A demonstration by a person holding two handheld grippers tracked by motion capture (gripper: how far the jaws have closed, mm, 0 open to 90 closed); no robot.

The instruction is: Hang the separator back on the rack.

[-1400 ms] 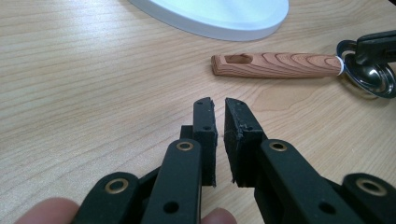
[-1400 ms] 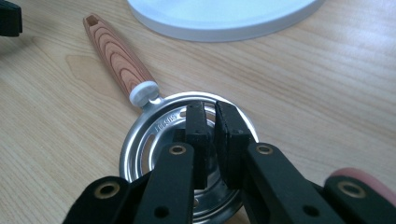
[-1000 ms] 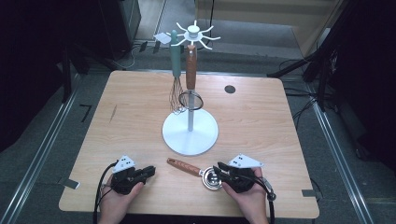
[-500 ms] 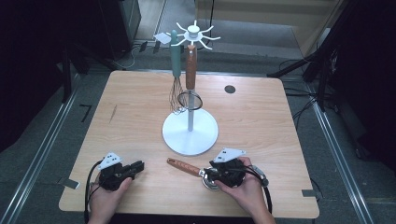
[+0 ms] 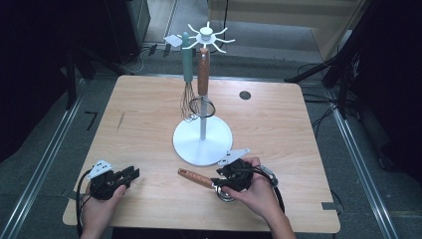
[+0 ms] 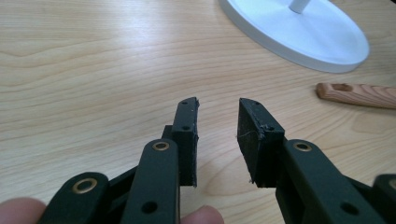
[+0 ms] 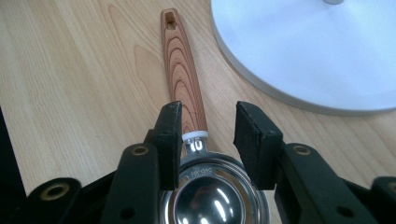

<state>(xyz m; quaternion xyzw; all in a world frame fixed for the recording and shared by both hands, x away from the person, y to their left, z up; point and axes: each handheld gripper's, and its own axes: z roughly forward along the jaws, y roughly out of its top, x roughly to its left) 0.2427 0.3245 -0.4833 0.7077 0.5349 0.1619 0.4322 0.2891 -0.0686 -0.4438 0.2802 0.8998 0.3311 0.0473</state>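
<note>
- The right gripper (image 7: pixel 205 135) has its two black jaws apart, one on each side of the neck of the utensil; the pads do not press on it. The jaws have just been opening a little and then stopped.
- The thing between them is a metal strainer-like utensil with a brown wooden handle (image 7: pixel 183 79). It lies flat on the light wooden table (image 5: pixel 139 129), near the front edge and a little right of the middle. Its shiny round head (image 7: pixel 212 196) is under the right gripper, and the handle points away toward the left gripper.
- The left gripper (image 6: pixel 217 135) is near the front left corner of the table. Its jaws have just been opening, stand apart, and have nothing between them, only bare wood.
- Behind the utensil stands a white rack with a round flat base (image 5: pixel 202 140) and a thin pole, near the middle of the table. A teal-handled whisk (image 5: pixel 187 74) and another brown-handled utensil (image 5: pixel 203 79) hang from its top hooks (image 5: pixel 206 36).
- I judge the step in hand is the grasp of the lying utensil. The next move asks to close the right jaws firmly on the neck, then lift it so the hole at the handle end can meet a free hook.
</note>
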